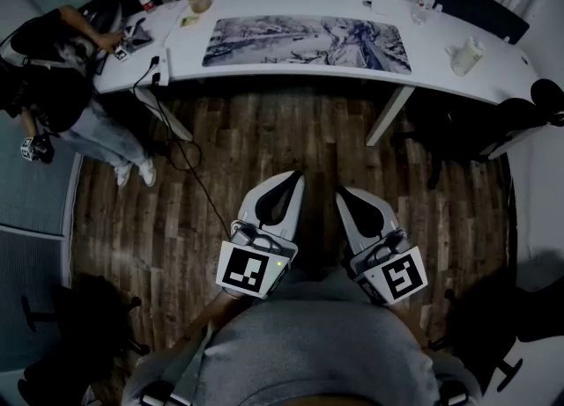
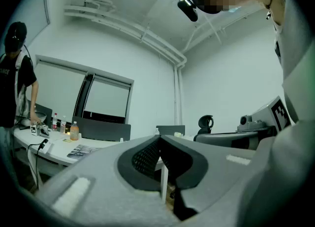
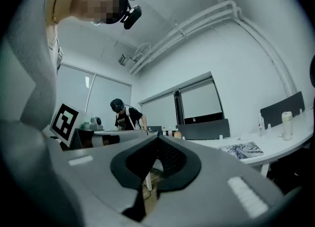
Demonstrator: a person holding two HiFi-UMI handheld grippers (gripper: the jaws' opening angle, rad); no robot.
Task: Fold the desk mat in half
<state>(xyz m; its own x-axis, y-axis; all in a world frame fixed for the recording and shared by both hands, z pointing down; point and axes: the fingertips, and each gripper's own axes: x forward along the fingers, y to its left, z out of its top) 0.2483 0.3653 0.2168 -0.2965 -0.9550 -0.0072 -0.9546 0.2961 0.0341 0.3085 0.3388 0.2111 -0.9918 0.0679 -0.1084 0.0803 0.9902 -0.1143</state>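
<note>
Wood floor [image 1: 264,136] runs up to a long white desk [image 1: 436,50], with the printed desk mat [image 1: 308,43] lying flat and unfolded on it.
We stand well back, so the mat, spread along the desk's middle, is out of reach. We judge it thin, light and floppy: easy to bend but prone to sag and drag, so best pinched at both corners of one short end. Left gripper [image 1: 294,180] and right gripper [image 1: 344,194] hang over the floor, both clenched on nothing.
</note>
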